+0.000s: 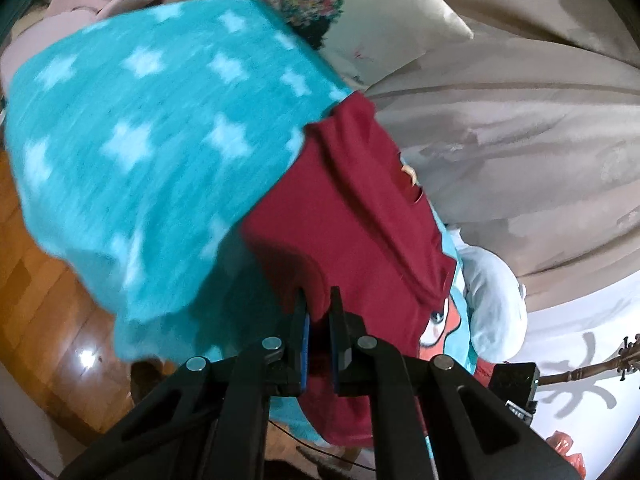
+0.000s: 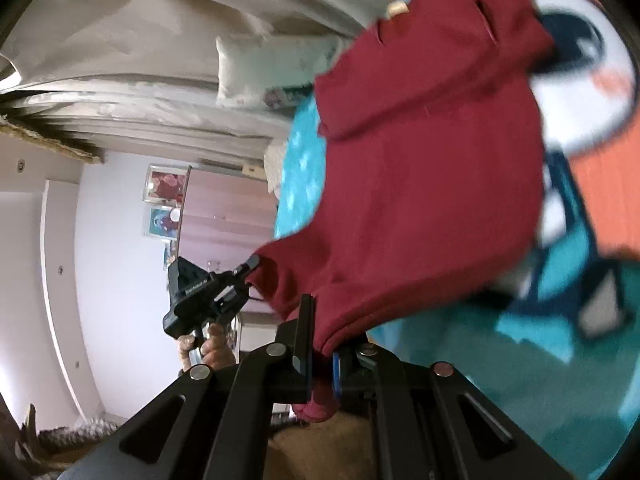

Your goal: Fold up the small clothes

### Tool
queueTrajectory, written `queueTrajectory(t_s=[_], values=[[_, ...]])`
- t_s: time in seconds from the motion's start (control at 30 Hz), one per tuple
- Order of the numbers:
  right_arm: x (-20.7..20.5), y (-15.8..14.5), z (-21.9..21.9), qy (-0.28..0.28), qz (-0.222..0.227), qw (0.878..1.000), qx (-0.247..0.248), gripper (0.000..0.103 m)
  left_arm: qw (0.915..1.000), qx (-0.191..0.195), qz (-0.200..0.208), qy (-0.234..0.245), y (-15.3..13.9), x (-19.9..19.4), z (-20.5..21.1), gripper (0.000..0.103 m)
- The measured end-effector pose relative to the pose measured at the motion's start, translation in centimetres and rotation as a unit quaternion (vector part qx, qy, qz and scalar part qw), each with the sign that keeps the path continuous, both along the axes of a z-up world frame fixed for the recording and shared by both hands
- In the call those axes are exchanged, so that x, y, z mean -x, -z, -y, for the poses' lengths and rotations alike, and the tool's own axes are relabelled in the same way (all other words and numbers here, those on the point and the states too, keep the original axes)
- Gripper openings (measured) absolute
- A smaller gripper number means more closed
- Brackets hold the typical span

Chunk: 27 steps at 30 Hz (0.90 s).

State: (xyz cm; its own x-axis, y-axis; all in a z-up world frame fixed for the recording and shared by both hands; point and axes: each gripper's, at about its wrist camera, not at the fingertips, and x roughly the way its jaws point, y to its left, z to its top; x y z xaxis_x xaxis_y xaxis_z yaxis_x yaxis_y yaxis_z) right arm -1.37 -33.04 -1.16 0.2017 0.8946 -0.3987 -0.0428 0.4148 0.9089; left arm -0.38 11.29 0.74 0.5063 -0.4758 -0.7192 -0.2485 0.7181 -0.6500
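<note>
Above the teal star-print blanket (image 1: 132,128), the maroon garment (image 1: 344,216) hangs stretched between both tools: left hand-held gripper (image 1: 318,312) and right hand-held gripper (image 2: 324,344) each pinch an edge.

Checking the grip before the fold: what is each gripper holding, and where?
Both hold the dark red garment: left gripper and right gripper each pinch its near edge.
</note>
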Motion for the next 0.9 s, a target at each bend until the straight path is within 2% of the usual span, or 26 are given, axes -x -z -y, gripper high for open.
queueTrajectory(t_s=[0.13,0.27,0.33,0.4,0.43,0.47,0.5,0.57,0.67,0.73,0.8,0.83,0.9], values=[[-5.0,-1.4,0.5,0.040,0.016,0.999,0.006,0.007,0.9997,-0.005,0.011,0.022,-1.2,-7.8,0.8,0.007],[-11.6,-1.4,2.0,0.101,0.013,0.994,0.031,0.007,0.9990,-0.019,0.010,0.040,-0.6,-17.0,2.3,0.007],[-14.6,-0.6,3.0,0.135,0.003,0.989,0.059,0.007,0.9987,-0.033,0.004,0.038,0.3,-21.4,2.9,0.008],[-17.6,1.3,4.4,0.185,-0.026,0.978,0.088,0.010,0.9982,-0.045,-0.006,0.040,1.8,-25.7,3.5,0.011],[-18.8,2.4,5.2,0.208,-0.044,0.971,0.106,0.013,0.9982,-0.040,-0.013,0.043,2.4,-26.9,3.7,0.011],[-19.9,3.4,5.9,0.228,-0.061,0.963,0.128,0.022,0.9983,-0.026,-0.023,0.047,3.1,-28.2,3.8,0.012],[-20.5,4.0,6.4,0.245,-0.077,0.955,0.147,0.034,0.9984,-0.010,-0.027,0.048,3.7,-29.0,3.7,0.015],[-20.8,4.1,6.9,0.259,-0.078,0.952,0.142,0.045,0.9982,-0.001,-0.023,0.055,3.9,-29.5,3.6,0.017],[-20.7,3.0,7.3,0.269,-0.060,0.949,0.155,0.047,0.9973,0.008,-0.018,0.071,4.2,-29.5,3.2,0.026],[-20.5,1.9,7.3,0.273,-0.047,0.945,0.175,0.048,0.9979,0.009,-0.009,0.064,3.9,-29.1,2.6,0.041],[-20.4,-0.4,6.4,0.289,-0.009,0.928,0.236,0.053,0.9987,-0.002,0.006,0.050,3.3,-28.5,1.9,0.051],[-20.2,-1.4,5.8,0.290,0.011,0.921,0.260,0.054,0.9989,-0.003,0.013,0.044,2.8,-28.3,1.6,0.053],[-20.3,-3.1,3.8,0.280,0.045,0.914,0.291,0.054,0.9990,-0.003,0.021,0.039,2.3,-28.0,1.0,0.057]])
